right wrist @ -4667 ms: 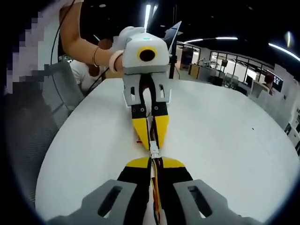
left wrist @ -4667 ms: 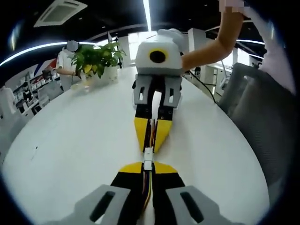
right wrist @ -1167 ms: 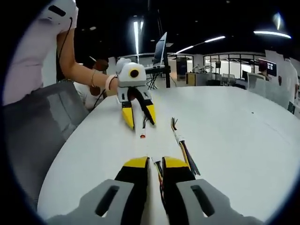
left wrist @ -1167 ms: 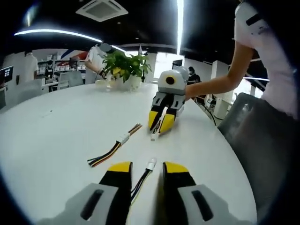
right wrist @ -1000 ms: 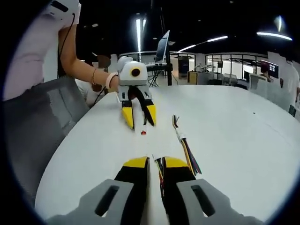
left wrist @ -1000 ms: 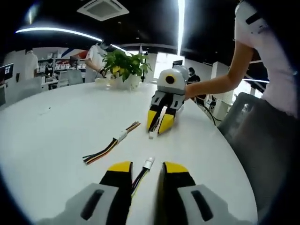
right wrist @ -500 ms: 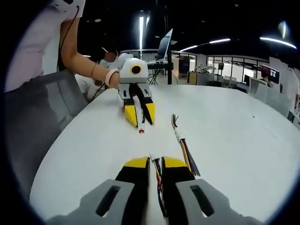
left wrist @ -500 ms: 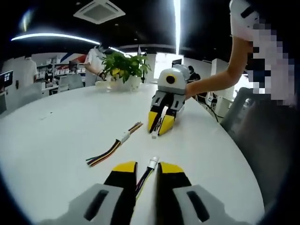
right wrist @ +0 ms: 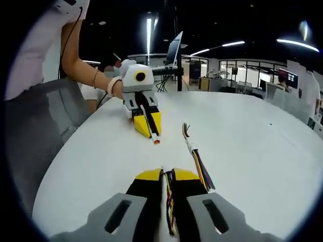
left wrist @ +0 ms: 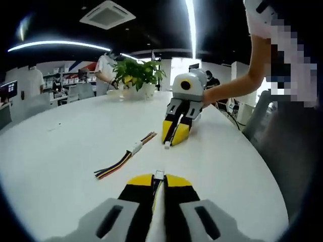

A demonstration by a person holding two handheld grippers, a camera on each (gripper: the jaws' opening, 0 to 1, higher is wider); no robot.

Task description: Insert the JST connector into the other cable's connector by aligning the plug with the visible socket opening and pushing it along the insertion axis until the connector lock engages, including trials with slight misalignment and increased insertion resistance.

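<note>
Left tool (left wrist: pixel 158 182) clenched on plug cable (left wrist: pixel 159 176); right tool (right wrist: pixel 167 177) clenched on socket cable (right wrist: pixel 169 199); spare cable (left wrist: pixel 123 159) on tabletop (left wrist: pixel 65 146).

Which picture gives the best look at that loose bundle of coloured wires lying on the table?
The right gripper view: the loose cable lies close, its coloured wires and white connector distinct. In the left gripper view the same cable lies farther off to the left, smaller, wire colours harder to separate.
</note>
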